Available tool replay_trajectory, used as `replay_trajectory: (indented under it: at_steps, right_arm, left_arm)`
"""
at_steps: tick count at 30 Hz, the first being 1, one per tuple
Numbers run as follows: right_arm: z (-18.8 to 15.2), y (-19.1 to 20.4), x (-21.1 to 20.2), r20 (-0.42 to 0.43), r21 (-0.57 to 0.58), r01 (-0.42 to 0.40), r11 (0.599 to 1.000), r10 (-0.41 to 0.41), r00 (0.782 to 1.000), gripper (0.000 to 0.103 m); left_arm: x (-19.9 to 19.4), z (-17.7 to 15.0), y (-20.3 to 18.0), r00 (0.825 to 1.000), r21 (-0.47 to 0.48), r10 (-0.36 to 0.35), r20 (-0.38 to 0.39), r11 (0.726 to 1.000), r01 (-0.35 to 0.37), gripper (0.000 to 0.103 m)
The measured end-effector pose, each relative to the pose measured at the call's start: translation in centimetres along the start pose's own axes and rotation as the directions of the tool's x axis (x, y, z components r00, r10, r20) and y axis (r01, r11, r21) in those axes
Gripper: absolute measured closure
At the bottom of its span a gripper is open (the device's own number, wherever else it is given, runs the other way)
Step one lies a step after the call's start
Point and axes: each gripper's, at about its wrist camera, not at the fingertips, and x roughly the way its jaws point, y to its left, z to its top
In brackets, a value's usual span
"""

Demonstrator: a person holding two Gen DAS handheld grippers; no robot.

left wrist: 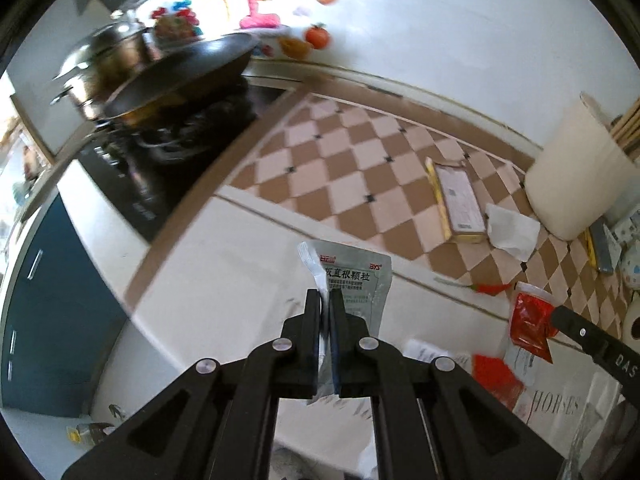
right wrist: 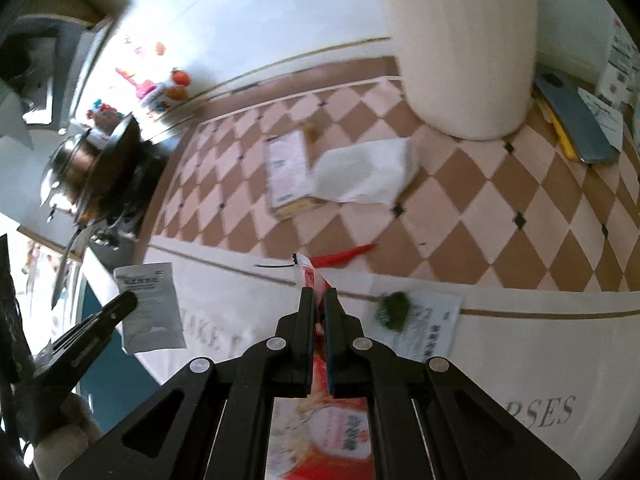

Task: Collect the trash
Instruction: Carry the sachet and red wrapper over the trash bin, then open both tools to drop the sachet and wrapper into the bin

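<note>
Silver sachet [left wrist: 352,280] hangs clamped in the closed left gripper [left wrist: 325,300] above the counter edge; the right gripper [right wrist: 319,300] pinches a red wrapper [right wrist: 316,432], its print blurred. Beyond lie a flat box [right wrist: 289,172], tissue [right wrist: 364,176] and what looks like a red chilli [right wrist: 344,256].
</note>
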Motion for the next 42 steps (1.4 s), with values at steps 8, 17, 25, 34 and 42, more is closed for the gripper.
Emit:
replay_trajectory:
  at_steps: [8, 17, 25, 34, 42]
  right_arm:
    - [-3.9, 9.7, -0.8, -0.048, -0.152, -0.106, 0.983, 0.1, 0.994, 0.099]
    - [-15.0, 22.7, 4.2, -0.234, -0.355, -0.224, 0.908, 0.145, 0.961, 0.099]
    - [-28.9, 28.4, 16.2, -0.419, -0.432, -0.258, 0.864, 0.06, 0.906, 0.099]
    - [-44.8, 26.6, 34.9, -0.563, -0.461, -0.224, 0.859, -0.088, 0.822, 0.099]
    - [-55.0, 23.6, 49.6, -0.657, -0.47, -0.211, 0.857, -0.18, 0.732, 0.098]
  left_arm:
    - [-2.9, -4.8, 9.5, 0.997, -0.118, 0.077, -0.008, 0.99, -0.078, 0.101]
    - [-1.4, -14.7, 23.1, 0.975, -0.294, 0.172, -0.141, 0.933, -0.207, 0.101]
    - [7.3, -26.9, 33.0, 0.923, -0.39, 0.162, -0.349, 0.87, -0.301, 0.101]
    - [23.6, -42.7, 40.9, 0.879, -0.596, -0.115, -0.464, 0.774, -0.213, 0.1]
    - [32.1, -51.2, 42.5, 0.817, -0.648, -0.243, -0.523, 0.736, -0.196, 0.096]
